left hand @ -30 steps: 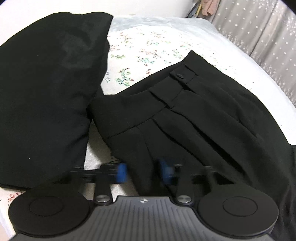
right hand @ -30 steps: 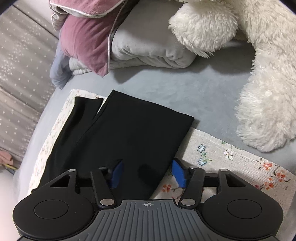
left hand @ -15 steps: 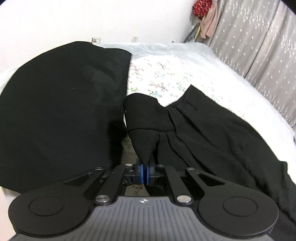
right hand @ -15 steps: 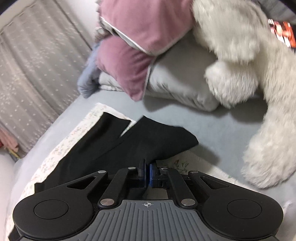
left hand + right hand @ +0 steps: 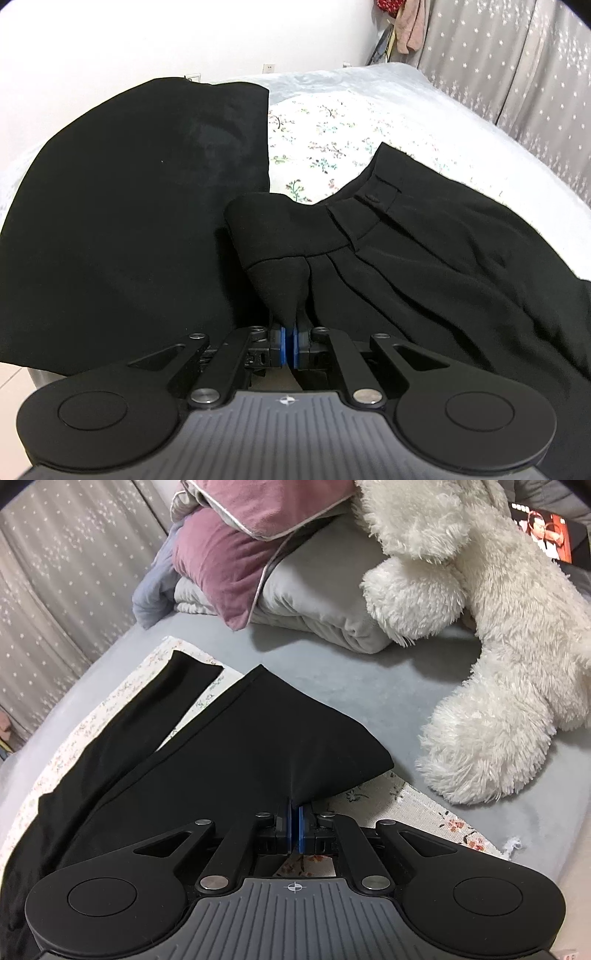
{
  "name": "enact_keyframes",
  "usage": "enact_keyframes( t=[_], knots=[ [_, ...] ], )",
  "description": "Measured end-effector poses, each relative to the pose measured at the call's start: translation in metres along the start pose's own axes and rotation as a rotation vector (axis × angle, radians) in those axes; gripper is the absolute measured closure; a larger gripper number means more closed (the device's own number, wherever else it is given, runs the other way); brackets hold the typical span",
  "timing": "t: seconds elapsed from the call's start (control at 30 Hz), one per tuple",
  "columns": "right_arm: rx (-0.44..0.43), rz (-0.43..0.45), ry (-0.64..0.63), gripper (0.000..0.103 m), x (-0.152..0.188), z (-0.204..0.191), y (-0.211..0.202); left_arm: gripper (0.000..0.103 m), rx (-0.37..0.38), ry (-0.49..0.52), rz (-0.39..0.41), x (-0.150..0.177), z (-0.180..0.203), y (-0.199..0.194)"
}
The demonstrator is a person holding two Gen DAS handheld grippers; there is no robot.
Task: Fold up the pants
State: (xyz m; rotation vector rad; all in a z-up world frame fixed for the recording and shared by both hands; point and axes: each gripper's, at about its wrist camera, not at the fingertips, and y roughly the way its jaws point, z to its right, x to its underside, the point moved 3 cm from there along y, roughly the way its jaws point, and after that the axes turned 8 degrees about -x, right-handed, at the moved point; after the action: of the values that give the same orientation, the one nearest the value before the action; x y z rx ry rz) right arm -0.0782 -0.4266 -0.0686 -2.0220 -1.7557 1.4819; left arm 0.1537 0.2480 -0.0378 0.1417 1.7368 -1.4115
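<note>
The left claw (image 5: pixel 290 345) points forward and down over the bed, its blue pads (image 5: pixel 283 346) pressed together on a pinched-up fold of the pants (image 5: pixel 424 258) near the waistband. The right claw (image 5: pixel 294 829) tilts down at a like angle, its blue pads (image 5: pixel 301 829) clamped on the lifted hem edge of one trouser leg, linkage arms drawn in close.

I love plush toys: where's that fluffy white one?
In the right wrist view, the fluffy white plush toy lies on the grey bed sheet, upper right, beside the folded grey blanket.
</note>
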Motion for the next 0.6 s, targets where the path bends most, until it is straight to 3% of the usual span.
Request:
enact_keyframes(
  t=[0.17,0.4,0.6],
  knots=[
    [-0.011,0.018,0.014,0.099,-0.002,0.0,-0.002,0.086,-0.002,-0.003,-0.008,-0.005,-0.008,0.007],
    [-0.023,0.113,-0.075,0.099,-0.004,-0.015,-0.02,0.087,-0.03,-0.011,0.044,-0.005,-0.008,-0.002],
    [-0.045,0.13,-0.075,0.099,-0.004,-0.015,-0.029,0.086,-0.05,0.068,0.052,-0.001,0.0,0.001]
  ],
)
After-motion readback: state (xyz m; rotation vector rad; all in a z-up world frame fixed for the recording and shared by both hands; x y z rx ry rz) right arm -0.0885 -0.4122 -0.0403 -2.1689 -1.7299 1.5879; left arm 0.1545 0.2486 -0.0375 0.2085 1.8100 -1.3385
